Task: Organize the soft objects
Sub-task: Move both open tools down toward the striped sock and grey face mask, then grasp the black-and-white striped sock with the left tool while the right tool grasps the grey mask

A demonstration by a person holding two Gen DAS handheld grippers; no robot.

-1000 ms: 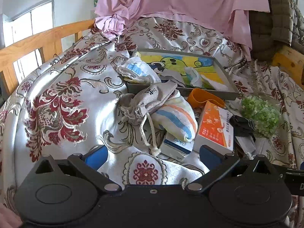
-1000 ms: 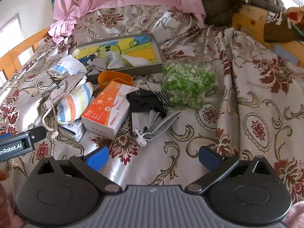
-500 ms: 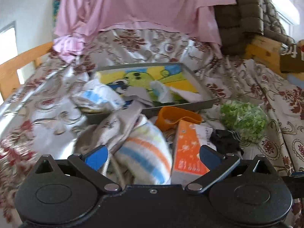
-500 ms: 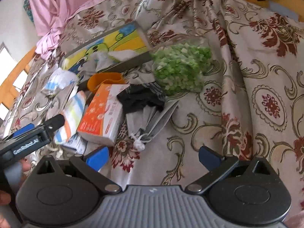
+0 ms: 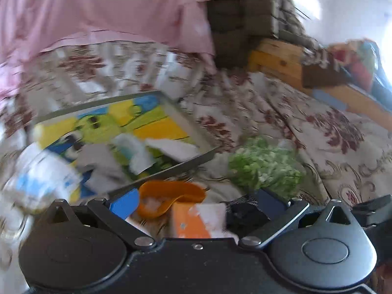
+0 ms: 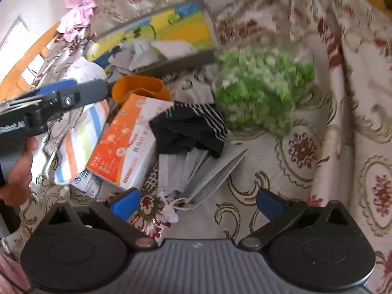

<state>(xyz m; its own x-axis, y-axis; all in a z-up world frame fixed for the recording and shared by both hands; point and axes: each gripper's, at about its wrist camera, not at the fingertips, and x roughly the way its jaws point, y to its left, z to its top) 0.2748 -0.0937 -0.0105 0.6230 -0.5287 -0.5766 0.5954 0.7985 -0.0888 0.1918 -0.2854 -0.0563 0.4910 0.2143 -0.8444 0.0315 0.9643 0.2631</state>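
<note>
Low in the right wrist frame, the right gripper [image 6: 196, 202] hangs with fingers spread wide and empty, right above the grey face masks [image 6: 196, 171]. Just past them, mid-frame, lies the black striped sock [image 6: 189, 128] against the orange box [image 6: 127, 142]. The left gripper [image 5: 196, 199], also spread and empty, hovers over that box and the orange scoop [image 5: 169, 197]. Looks like the reach-in step; next up, I'd say, closing on a soft item and carrying it to the tray [image 5: 193, 122] in the upper left
</note>
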